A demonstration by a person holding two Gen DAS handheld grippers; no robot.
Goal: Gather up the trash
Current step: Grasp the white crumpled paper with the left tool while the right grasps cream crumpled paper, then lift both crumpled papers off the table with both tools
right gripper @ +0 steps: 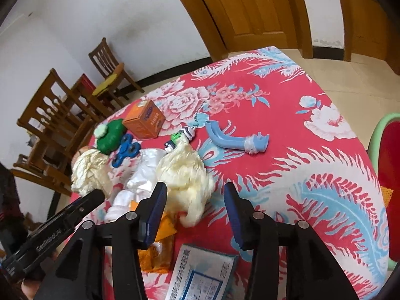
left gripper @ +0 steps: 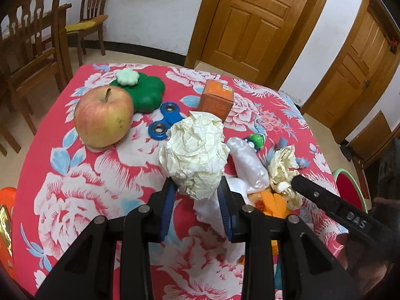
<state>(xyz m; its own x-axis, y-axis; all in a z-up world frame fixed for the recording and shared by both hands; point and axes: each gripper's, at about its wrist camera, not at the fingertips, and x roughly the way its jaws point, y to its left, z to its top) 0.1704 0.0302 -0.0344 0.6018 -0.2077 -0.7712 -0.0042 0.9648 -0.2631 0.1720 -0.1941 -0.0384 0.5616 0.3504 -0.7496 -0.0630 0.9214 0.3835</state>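
My left gripper is shut on a crumpled cream paper ball, which stands up between its blue pads above the red flowered tablecloth. The same ball appears at the left of the right wrist view. My right gripper is open. A second crumpled cream paper lies between and just ahead of its jaws, against the left pad, with a gap to the right pad. Beside it lie a clear plastic wrapper and an orange wrapper.
An apple, green clover toy, blue spinner, orange box and small green keychain toy sit farther back. A blue pipe piece and printed carton lie nearby. A red, green-rimmed bin stands off the table's right edge.
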